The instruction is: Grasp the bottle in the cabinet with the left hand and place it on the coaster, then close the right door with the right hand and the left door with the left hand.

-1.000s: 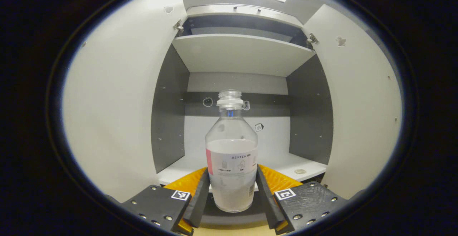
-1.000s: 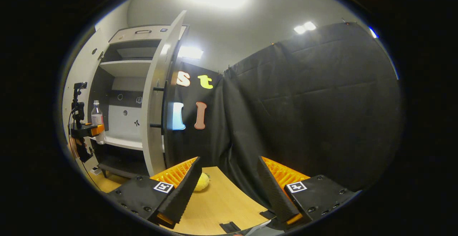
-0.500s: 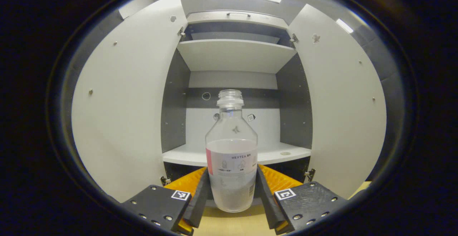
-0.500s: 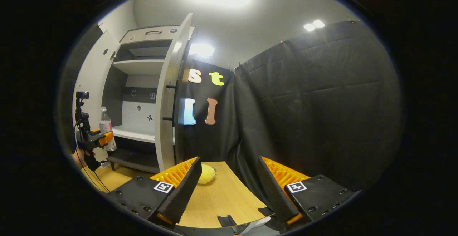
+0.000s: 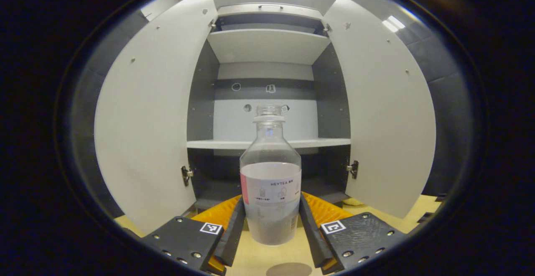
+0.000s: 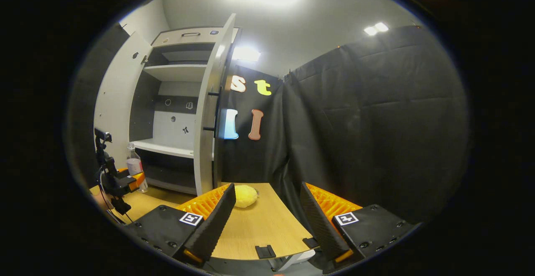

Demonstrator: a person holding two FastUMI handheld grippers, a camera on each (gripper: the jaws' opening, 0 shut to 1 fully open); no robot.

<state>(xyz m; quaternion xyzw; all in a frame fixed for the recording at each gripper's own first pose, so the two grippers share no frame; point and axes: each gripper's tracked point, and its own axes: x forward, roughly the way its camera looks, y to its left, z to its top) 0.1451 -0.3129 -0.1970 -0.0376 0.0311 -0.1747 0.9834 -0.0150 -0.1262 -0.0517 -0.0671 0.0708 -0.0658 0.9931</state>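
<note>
A clear bottle (image 5: 271,184) with a white label and no cap stands upright between the fingers of my left gripper (image 5: 271,199), which is shut on it. It hangs in front of the open cabinet, above the wooden table (image 5: 271,255). A dark round coaster (image 5: 289,269) lies on the table just below and in front of the bottle. The left door (image 5: 146,113) and right door (image 5: 384,113) stand wide open. In the right gripper view, the bottle (image 6: 135,167) and left gripper (image 6: 125,182) are far left. My right gripper (image 6: 265,215) is open over the table.
The cabinet has a white shelf (image 5: 267,143), a dark lower bay and an upper shelf (image 5: 267,46). The right door's edge (image 6: 207,121) carries a black handle (image 6: 217,111). A yellow soft lump (image 6: 245,195) lies on the table (image 6: 259,230) near the cloth wall.
My left gripper has drawn the bottle out of the cabinet and down toward the table; the coaster has come into view. The right gripper stays open, its view shifting slightly.
</note>
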